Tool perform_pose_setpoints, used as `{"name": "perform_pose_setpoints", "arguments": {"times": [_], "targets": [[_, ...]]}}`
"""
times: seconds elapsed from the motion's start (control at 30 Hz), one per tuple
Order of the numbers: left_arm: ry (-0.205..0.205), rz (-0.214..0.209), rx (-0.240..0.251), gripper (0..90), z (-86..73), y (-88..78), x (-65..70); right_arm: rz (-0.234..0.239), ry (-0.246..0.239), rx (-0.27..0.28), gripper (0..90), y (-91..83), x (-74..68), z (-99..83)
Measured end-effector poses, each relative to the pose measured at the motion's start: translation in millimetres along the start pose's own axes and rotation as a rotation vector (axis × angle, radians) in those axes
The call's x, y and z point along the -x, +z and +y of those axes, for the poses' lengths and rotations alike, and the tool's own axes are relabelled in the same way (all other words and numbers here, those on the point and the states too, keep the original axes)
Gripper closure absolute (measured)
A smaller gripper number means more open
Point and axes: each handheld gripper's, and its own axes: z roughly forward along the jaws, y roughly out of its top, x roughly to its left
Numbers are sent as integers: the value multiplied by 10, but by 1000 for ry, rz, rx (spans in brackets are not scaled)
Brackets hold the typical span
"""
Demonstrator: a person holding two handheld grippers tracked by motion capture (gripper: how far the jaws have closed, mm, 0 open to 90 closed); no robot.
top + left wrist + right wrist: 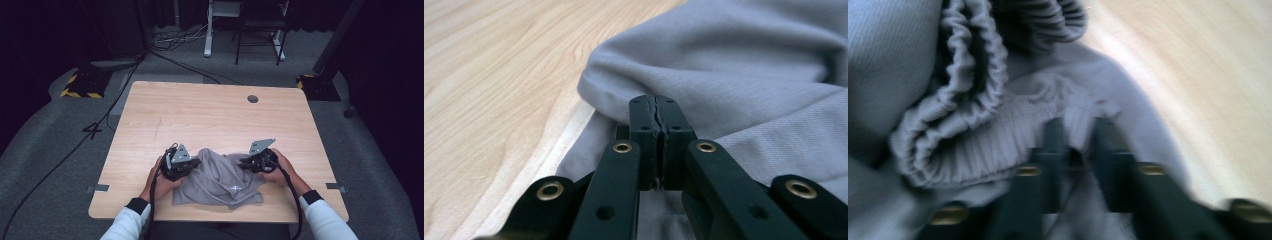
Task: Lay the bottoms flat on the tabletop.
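A crumpled grey garment lies on the wooden table near its front edge, between my two hands. My left gripper is at the garment's left side. In the left gripper view its jaws are pressed together on a thin fold of the grey cloth. My right gripper is at the garment's upper right side. The right gripper view is blurred, and the jaws there are closed on the ribbed, gathered elastic band of the garment.
A round cable hole sits near the table's far edge. Bare wood stretches behind the garment. On the grey floor beyond are cables, a white desk frame and stand bases with yellow-black stripes.
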Motion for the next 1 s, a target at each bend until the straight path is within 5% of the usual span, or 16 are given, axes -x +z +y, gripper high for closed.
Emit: {"name": "perform_pose_setpoints", "arguments": {"times": [0.1, 0.13, 0.23, 0.37, 0.43, 0.47, 0.77, 0.83, 0.93, 1.0], "targets": [[10, 28, 33, 871, 27, -116, -10, -71, 11, 1, 844, -79, 9, 36], [8, 28, 47, 871, 39, -160, -2, -136, 51, 27, 844, -160, 58, 44], [33, 45, 80, 871, 80, -291, 54, -193, 106, 59, 844, -259, 134, 40], [72, 30, 101, 870, 111, -415, 171, -352, 212, 68, 845, -447, 307, -15], [93, 8, 97, 869, 111, -437, 273, -368, 234, 67, 844, -470, 340, -39], [112, -7, 92, 869, 109, -434, 338, -412, 264, 45, 844, -484, 391, -87], [298, -252, -52, 869, 29, -106, 1110, -444, 348, -22, 842, -468, 502, -205], [309, -318, -81, 868, 9, -30, 1248, -451, 355, -28, 842, -471, 518, -227], [353, -369, -123, 846, -28, 80, 1403, -450, 365, -31, 840, -474, 541, -255], [360, -362, -125, 758, -34, 118, 1450, -439, 365, -14, 839, -484, 542, -261]]}}
